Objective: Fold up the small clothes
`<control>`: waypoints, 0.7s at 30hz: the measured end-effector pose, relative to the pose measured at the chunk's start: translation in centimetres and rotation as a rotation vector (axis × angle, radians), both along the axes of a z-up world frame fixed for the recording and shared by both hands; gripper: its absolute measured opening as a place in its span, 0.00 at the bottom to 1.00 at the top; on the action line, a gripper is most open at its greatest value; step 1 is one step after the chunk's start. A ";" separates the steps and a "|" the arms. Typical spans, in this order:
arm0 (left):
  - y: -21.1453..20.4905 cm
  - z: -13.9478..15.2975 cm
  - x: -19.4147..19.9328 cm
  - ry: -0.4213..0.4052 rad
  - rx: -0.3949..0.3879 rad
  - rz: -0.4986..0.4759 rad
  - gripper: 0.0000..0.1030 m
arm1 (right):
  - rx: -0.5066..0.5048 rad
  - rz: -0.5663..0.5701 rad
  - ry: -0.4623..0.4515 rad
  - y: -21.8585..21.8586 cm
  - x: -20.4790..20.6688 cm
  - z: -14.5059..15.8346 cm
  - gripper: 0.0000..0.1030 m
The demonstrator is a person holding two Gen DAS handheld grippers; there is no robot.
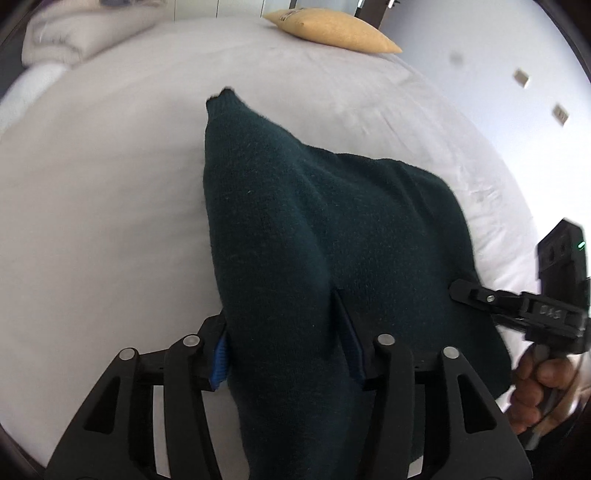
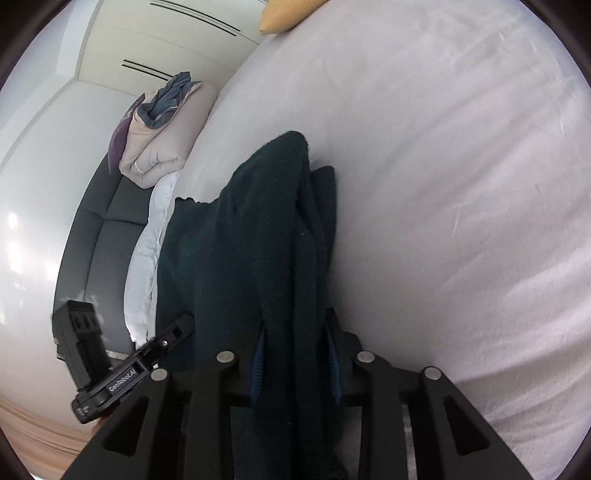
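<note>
The dark green knit sweater (image 1: 332, 240) hangs between my two claws above the bed (image 1: 110, 203), part of it draping down onto the pale sheet. My left claw (image 1: 288, 354) is clamped on a thick bunch of the knit, the fabric swelling out between its blue-padded fingers (image 1: 218, 363) and running forward to a ribbed cuff or hem at its far tip. My right claw (image 2: 297, 363) is likewise clamped on the sweater (image 2: 258, 240), with folds of the wool squeezed between its blue pads (image 2: 258, 369) and falling away along the mattress. In the left wrist view the right claw shows at the edge of the sweater (image 1: 517, 310), with my right hand (image 1: 543, 391) wrapped around its handle; in the right wrist view the left claw appears low on the left side (image 2: 147, 358), just beside the knit. Farther out on the bed (image 2: 443, 184), a mustard-yellow pillow (image 1: 332, 27) lies near the far edge, and a folded beige duvet (image 2: 162, 140) with a blue-grey garment (image 2: 173, 96) on top sits at the bed's other end, beside a dark grey padded headboard (image 2: 99, 236).
</note>
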State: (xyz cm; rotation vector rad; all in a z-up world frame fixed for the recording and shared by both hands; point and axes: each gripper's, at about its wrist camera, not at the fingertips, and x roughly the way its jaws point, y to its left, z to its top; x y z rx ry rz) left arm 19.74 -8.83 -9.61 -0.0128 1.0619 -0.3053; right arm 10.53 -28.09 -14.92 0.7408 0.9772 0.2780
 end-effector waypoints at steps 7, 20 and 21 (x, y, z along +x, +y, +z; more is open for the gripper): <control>0.2 0.8 -2.4 -0.022 0.007 0.036 0.51 | -0.067 -0.034 -0.016 0.7 0.0 3.2 0.42; 0.8 9.8 -10.4 -0.426 0.089 0.087 0.80 | -0.431 -0.112 -0.337 4.5 -8.8 14.0 0.80; 1.0 11.0 -12.1 -0.499 0.101 0.110 0.87 | -0.457 -0.124 -0.374 4.9 -9.8 14.7 0.87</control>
